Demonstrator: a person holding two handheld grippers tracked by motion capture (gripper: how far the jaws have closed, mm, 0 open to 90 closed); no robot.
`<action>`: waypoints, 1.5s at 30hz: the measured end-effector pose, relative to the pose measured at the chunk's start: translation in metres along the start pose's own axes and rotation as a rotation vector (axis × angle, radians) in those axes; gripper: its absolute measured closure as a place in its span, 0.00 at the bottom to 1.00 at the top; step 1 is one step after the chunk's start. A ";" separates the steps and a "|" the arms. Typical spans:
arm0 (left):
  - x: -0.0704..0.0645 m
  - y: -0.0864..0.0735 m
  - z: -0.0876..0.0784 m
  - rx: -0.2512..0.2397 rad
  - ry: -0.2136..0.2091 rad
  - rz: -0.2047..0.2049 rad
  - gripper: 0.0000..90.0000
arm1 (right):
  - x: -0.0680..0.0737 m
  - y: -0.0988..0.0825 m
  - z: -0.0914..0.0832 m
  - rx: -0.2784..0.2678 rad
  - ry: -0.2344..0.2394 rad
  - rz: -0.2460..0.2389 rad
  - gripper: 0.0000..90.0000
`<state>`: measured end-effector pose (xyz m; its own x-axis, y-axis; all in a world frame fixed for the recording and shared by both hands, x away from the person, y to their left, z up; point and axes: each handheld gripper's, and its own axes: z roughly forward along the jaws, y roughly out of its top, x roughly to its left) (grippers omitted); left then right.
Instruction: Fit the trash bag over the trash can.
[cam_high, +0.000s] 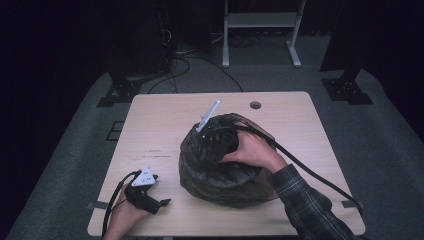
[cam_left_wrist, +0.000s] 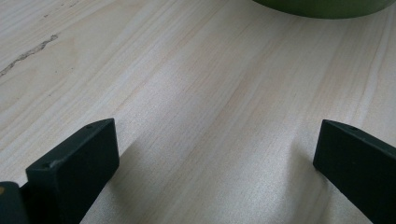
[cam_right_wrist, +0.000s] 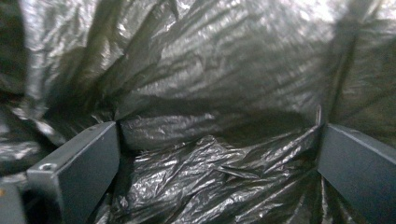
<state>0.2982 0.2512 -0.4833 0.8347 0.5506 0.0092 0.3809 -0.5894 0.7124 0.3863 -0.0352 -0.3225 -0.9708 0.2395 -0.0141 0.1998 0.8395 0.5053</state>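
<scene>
right tongs (cam_right_wrist: 217, 140): spread wide, pushed into black plastic bag (cam_high: 220, 170), nothing clamped | left tongs (cam_left_wrist: 215, 154): spread apart, rested on table (cam_high: 160, 130), nothing gripped

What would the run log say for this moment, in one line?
left gripper: open, resting on table | right gripper: open, inside black bag | bag: crumpled, nothing gripped

The high view looks forward and down from above the person's near side, taking in the whole table (cam_high: 165, 125) and the floor beyond. The left gripper view sits low and very close over the tabletop (cam_left_wrist: 196, 93) at the near left, sharing that wood with the high view. The right gripper view is pressed close into the black plastic bag (cam_right_wrist: 210, 93), the same bag (cam_high: 210, 170) seen mid-table from above.
</scene>
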 end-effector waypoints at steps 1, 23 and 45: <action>0.000 0.000 0.000 0.000 0.000 0.000 0.00 | 0.001 0.000 0.003 0.029 -0.003 0.000 0.00; 0.000 0.000 0.000 0.000 0.000 0.001 0.00 | 0.032 0.010 -0.013 -0.051 0.036 -0.075 0.00; 0.000 0.000 0.000 0.000 0.000 0.001 0.00 | 0.022 -0.004 -0.062 -0.104 -0.057 -0.043 0.00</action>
<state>0.2983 0.2512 -0.4833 0.8348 0.5504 0.0100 0.3802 -0.5896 0.7127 0.3561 -0.0634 -0.2713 -0.9684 0.2344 -0.0856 0.1403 0.7950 0.5902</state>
